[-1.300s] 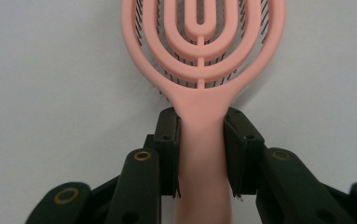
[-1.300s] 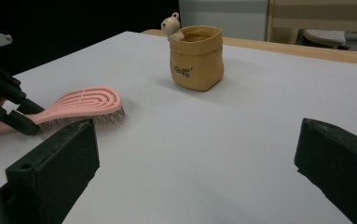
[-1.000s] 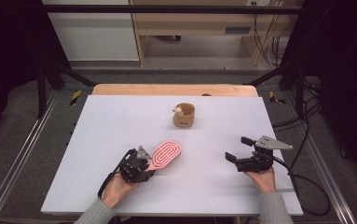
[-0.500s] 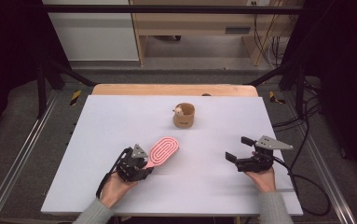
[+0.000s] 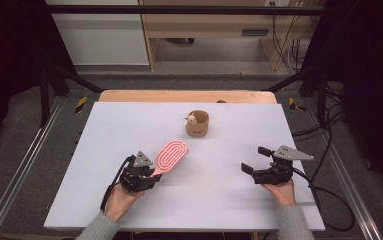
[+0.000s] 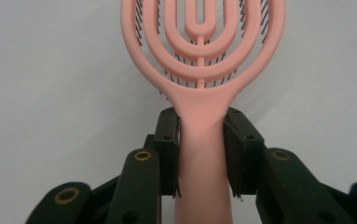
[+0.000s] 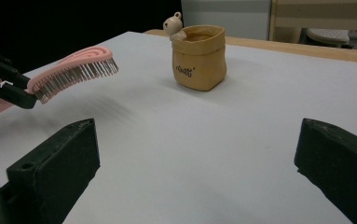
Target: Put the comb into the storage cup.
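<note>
The left gripper [image 5: 146, 176] is clamped on the neck of a pink plastic hairbrush [image 5: 169, 156] with an oval, looped head; in the left gripper view its two black jaws press the handle [image 6: 200, 154] from either side, just below where the head widens. The right gripper [image 5: 255, 160] is spread wide with nothing between its jaws, resting low over the right part of the white table [image 5: 104, 130], well apart from the brush.

The brush is near the table's front left. The right gripper view shows it lifted clear of the surface, head higher than handle, metal-tipped bristles [image 7: 80, 74] facing down. Its long axis runs from the left gripper forward and to the right, so the head points toward a small tan pouch-shaped cup with a bear figure on its rim [image 5: 197, 123], which stands upright near the table's middle, farther back.

The step in hand looks like carrying the lifted brush, most likely toward that cup. If so, the next move calls for bringing the brush over the cup's open mouth and tipping it toward upright so one end can go in. The cup seems light and soft-walled, so the free right gripper may need to steady it.
</note>
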`<state>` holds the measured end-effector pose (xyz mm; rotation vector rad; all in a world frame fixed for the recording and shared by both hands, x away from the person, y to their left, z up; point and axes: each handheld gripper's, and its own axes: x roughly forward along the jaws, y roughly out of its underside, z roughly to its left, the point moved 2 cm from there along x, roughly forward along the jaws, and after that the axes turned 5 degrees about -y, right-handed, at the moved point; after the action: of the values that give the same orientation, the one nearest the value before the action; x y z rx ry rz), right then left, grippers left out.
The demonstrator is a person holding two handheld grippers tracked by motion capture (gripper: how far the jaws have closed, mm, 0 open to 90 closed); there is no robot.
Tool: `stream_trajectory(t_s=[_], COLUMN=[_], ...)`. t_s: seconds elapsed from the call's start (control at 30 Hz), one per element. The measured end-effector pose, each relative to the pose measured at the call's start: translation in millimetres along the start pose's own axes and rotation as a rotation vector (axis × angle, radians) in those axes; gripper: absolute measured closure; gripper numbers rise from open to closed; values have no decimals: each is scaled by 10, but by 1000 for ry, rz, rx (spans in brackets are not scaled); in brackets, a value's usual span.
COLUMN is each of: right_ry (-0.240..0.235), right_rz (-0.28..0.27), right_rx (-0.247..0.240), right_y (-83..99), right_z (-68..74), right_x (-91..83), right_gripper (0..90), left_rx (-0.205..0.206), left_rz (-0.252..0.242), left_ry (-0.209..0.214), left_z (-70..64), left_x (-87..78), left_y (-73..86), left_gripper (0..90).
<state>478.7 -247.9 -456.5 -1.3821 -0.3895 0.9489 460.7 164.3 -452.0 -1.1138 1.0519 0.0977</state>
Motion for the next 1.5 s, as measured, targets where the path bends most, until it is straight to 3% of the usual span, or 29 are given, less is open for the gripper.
stream_trajectory(t_s=[0.1,0.67,1.1,1.5], right_ry=[-3,-24,-67,-69], right_rz=[5,21,21,4], right_rx=[3,19,1,10], right_y=[4,1,-106,-214], right_z=[-2,48,242,375], right_x=[9,100,227,289], right_gripper=[4,12,10,9], left_rx=[-11,-30,-30,-29], left_rz=[-9,-105,-135,-170], left_ry=[7,-46,-59,-73], left_z=[14,47,24,-7], left_x=[-11,-95,-111,-133], left_y=[-4,-26,-37,-49], left_gripper=[686,686,686,686])
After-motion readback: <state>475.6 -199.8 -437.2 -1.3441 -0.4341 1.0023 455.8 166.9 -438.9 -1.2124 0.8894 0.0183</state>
